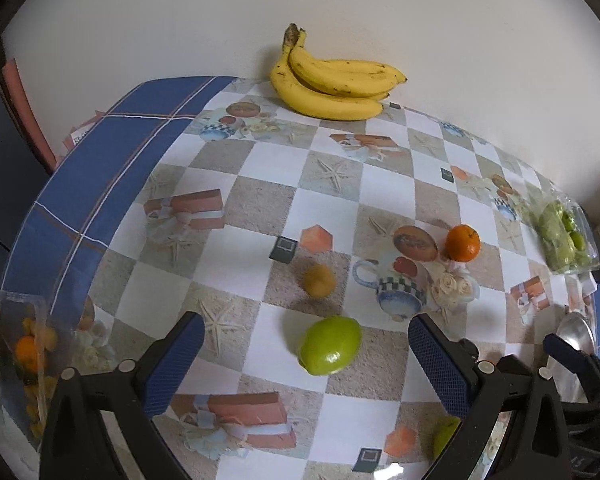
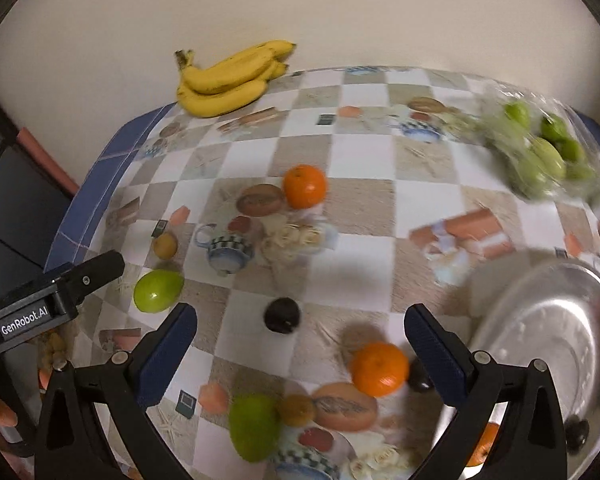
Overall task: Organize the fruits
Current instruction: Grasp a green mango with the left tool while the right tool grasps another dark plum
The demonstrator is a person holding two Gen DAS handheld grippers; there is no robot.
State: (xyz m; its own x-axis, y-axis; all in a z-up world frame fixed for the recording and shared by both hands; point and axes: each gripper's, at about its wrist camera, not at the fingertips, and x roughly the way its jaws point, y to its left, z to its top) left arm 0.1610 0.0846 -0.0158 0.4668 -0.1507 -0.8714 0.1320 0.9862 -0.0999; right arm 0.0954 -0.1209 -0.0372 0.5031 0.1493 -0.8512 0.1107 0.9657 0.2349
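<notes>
My left gripper (image 1: 306,354) is open and empty, low over the table, with a green lime (image 1: 329,345) between its fingers' line and a small brownish fruit (image 1: 319,280) beyond it. An orange (image 1: 462,243) lies to the right and a banana bunch (image 1: 332,80) at the far wall. My right gripper (image 2: 300,346) is open and empty. Near it lie an orange (image 2: 379,368), a dark plum (image 2: 282,315), a green fruit (image 2: 255,427) and a small brown fruit (image 2: 297,410). A second orange (image 2: 304,186), the lime (image 2: 158,290) and the bananas (image 2: 228,80) lie farther off.
A metal bowl (image 2: 548,344) stands at the right, with an orange and dark fruit inside. A clear bag of green fruits (image 2: 540,152) lies at the far right. A clear container (image 1: 24,360) with small fruits sits at the left table edge. The left gripper's body (image 2: 48,308) shows at left.
</notes>
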